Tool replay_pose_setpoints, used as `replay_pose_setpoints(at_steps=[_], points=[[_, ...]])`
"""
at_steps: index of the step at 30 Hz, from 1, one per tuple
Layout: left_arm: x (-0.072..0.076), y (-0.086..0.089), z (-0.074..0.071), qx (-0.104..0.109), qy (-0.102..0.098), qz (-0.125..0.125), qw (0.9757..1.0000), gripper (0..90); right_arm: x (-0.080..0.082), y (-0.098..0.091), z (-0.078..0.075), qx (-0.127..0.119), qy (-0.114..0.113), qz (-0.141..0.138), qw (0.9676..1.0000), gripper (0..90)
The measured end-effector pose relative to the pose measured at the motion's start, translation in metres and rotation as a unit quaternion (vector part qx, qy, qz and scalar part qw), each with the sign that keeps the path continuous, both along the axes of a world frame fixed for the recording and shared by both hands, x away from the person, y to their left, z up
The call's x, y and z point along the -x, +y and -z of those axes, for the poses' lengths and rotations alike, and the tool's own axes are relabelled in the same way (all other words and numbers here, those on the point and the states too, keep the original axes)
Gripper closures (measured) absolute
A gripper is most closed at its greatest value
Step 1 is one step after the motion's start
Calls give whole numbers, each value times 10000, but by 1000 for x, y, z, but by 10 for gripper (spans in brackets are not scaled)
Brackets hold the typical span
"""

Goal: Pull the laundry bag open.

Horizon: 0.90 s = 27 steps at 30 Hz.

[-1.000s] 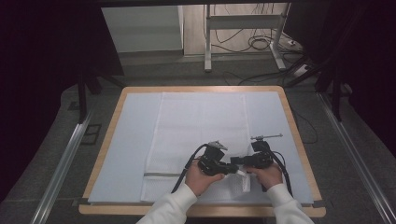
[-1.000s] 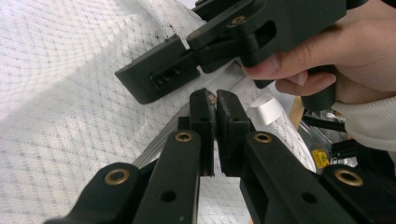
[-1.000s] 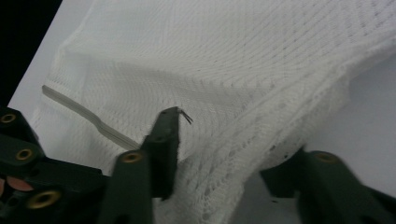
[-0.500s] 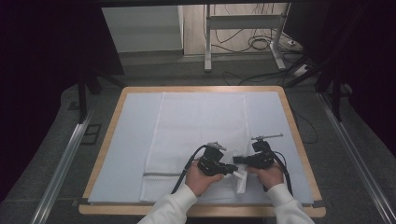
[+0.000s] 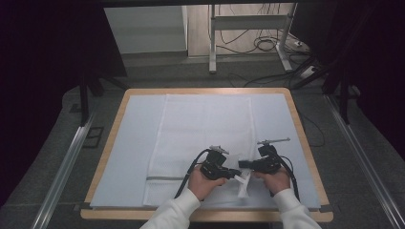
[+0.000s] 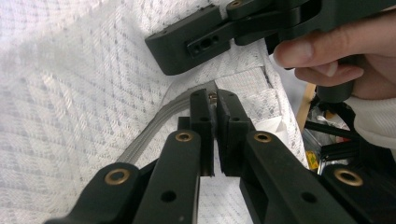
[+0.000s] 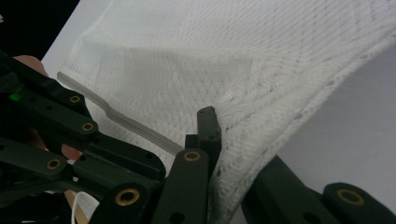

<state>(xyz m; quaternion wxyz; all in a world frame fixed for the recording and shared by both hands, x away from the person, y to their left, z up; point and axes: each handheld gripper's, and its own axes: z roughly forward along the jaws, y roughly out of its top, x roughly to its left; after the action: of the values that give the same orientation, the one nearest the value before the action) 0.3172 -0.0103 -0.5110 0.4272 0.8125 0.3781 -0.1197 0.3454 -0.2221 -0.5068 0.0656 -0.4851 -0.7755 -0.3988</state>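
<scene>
White mesh cloth [image 5: 205, 136] is lying flat down the middle of a pale blue mat [image 5: 133, 143] that is covering a wooden table [image 5: 117, 112]. Its near right corner is being lifted off the mat, pinched between two tools. The left gripper [image 5: 232, 173] is clamping on the cloth right at the grey band [image 6: 154, 130] running along its hem; in the left gripper view its jaws are sitting almost together with the fabric squeezed between them. The right gripper [image 5: 242, 165] has just been closing its jaws, and in the right gripper view the mesh is bunching between them, so it is clamping on the cloth too, just beside the left one. The two tools are nearly touching tip to tip.

Room for moving: the far half of the cloth and the mat on both sides are lying bare, with the left side offering the most space. The hands are working near the table's near edge, and the right hand [image 5: 274, 181] is sitting not far from the right rim. A metal rail [image 5: 62, 167] is running along the floor on the left.

No brand, label or readable writing is showing on the cloth, the mat or the tools.
</scene>
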Motion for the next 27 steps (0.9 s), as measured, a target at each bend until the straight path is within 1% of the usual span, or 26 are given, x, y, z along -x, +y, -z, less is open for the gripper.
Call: replay_pose_setpoints(at_steps=[1,6,7,9,11,17,21,23,26,27], points=[[0,0,1,-27,-7,19,10000,869,0,0,0,14,-6,-8,10000,884],[-1,0,3,-35,27,35,10000,869,1,0,0,17,-1,-39,10000,885],[-2,1,4,-72,21,55,10000,869,1,0,0,24,12,-57,10000,885],[-3,2,7,-64,63,44,9999,870,1,0,0,40,17,-91,9999,886],[-4,3,9,-3,134,7,9999,870,2,0,1,68,11,-112,9999,886],[-5,4,10,-20,153,21,9999,869,2,0,1,62,34,-149,9999,886],[-6,4,12,-12,204,7,9998,870,2,0,1,87,45,-171,9998,887],[-6,4,12,-30,195,45,9998,870,2,0,1,84,52,-182,9998,887],[-7,5,14,38,289,31,9996,869,3,0,1,84,72,-199,9997,887],[-8,5,15,27,294,53,9995,869,3,-1,2,91,69,-202,9997,887]])
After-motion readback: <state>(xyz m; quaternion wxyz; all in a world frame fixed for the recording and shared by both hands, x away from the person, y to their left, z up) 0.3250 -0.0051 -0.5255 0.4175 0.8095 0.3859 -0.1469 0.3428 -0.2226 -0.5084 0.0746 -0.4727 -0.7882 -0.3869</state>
